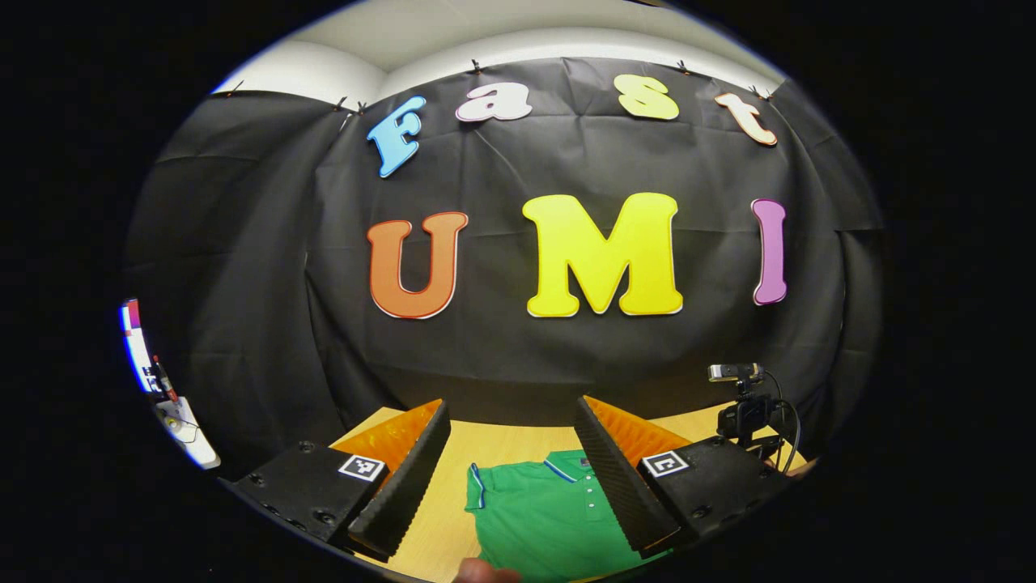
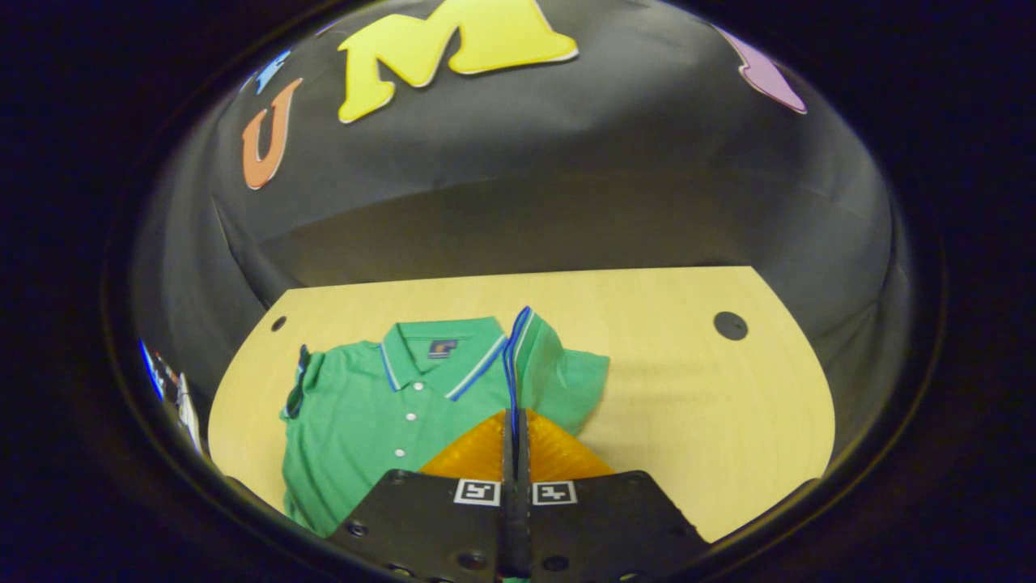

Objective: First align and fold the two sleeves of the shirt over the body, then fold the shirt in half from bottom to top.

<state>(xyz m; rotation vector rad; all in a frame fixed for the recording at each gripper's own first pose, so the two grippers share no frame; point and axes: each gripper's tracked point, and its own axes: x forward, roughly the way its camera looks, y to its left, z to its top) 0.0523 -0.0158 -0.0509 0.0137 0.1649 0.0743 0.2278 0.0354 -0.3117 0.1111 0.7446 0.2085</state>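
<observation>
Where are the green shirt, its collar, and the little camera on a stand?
green shirt (image 2: 356, 421): right gripper view, chest panel beside the buttons.
collar (image 2: 437, 340): right gripper view, back of the neckband.
camera on a stand (image 1: 735, 372): left gripper view, its body.

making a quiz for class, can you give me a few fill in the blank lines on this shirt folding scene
1. The shirt on the table is ____ in colour.
2. The right claw is shut on the shirt's ____.
3. The left claw hangs ____ above the shirt.
4. The shirt's collar points toward the ____.

Missing words: green; sleeve; open; wall
</observation>
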